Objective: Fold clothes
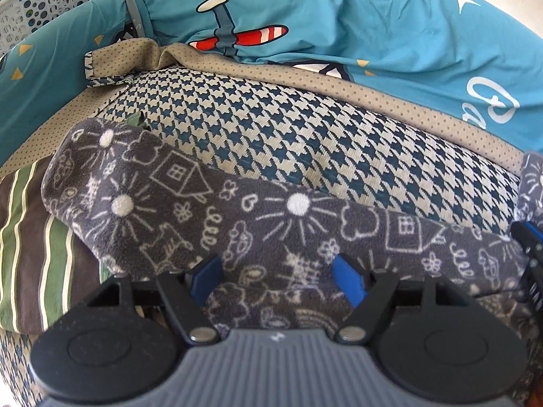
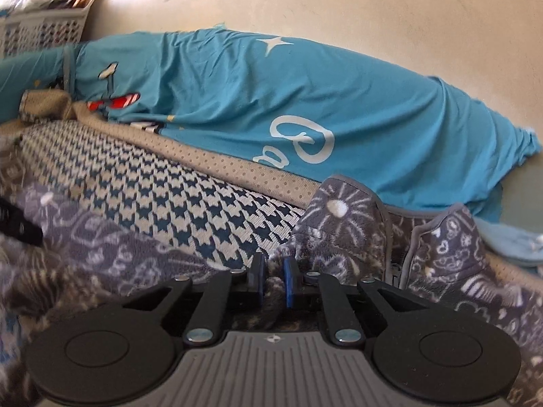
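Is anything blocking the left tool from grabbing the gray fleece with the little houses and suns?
No, nothing visible is in the way. The left tool is open with the gray fleece bunched right between its fingers. The right tool is already pinched shut on the same fleece.

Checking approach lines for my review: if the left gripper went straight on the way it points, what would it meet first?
Most likely the grey doodle-print fleece: it already lies between the open left gripper and bunches up just ahead. The houndstooth cushion comes only beyond that.
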`<state>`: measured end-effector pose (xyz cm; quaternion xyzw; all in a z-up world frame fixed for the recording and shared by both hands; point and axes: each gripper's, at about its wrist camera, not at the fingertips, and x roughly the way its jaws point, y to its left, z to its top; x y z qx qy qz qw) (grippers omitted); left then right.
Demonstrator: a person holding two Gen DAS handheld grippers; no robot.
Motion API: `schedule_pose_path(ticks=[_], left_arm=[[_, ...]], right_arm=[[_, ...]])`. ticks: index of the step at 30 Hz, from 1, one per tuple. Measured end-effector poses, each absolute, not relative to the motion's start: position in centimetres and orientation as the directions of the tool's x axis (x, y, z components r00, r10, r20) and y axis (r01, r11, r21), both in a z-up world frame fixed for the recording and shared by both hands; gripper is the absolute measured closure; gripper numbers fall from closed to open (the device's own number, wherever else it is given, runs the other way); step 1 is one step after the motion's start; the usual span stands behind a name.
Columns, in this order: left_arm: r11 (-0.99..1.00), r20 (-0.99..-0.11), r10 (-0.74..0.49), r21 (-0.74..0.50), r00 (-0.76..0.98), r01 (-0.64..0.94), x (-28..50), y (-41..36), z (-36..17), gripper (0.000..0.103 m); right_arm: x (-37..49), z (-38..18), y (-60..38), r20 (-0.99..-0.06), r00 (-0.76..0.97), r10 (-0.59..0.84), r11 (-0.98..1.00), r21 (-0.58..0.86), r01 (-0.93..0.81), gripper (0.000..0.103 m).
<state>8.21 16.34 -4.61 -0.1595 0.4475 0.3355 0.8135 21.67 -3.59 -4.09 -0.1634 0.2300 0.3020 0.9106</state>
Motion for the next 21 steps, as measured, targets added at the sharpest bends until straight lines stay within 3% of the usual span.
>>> schedule_pose_path(ticks=[5,9,16,21], left_arm=[[0.725,-0.832,0.420,0.067,0.362,-0.686,8.5,16.5,-5.0,0.024],[0.712,-0.822,0.449,0.090,0.351,-0.697,8.6,16.8,-5.2,0.021],[0.677,-0.802,0.498,0.122,0.330,-0.726,8.9,18.1,-5.4,0.015],[0.667,-0.785,0.529,0.150,0.323,-0.730,9.1,18.3,-5.5,0.015]], right_arm=[[23.9,-3.1,-4.4,-0.501,0.665,0.554,0.794,0.079,-0.602,0.094],[25.1,-2.0,-5.0,-0.424,0.617,0.663,0.746,0.295,-0.598,0.094],[25.7,-0.3,-5.6,-0.293,0.593,0.750,0.654,0.463,-0.598,0.094],[26.0,-0.3,-5.4,-0.261,0.571,0.778,0.618,0.478,-0.624,0.094]])
